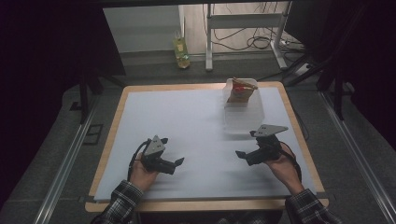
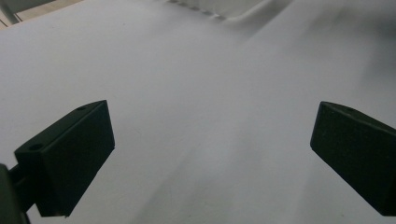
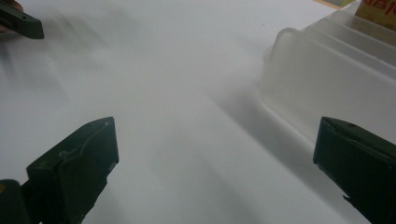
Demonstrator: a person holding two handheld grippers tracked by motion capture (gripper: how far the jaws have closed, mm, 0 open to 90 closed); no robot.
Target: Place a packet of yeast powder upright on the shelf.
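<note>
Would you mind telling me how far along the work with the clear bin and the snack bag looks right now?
Done: the snack bag already stands in the far end of the clear bin. In hand: nothing; the left hand-held gripper and right hand-held gripper both sit open over the white table cover, apart from the bin. Left: any further handling of the bin, probably by the right one, which is nearer.

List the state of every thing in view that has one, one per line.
Left claw: open, empty, over the white table cover.
Right claw: open, empty, beside the bin.
Clear plastic bin: upright, lidless.
Orange and red snack bag: upright in the bin's far end.
Yellow bottle: upright on the floor.
</note>
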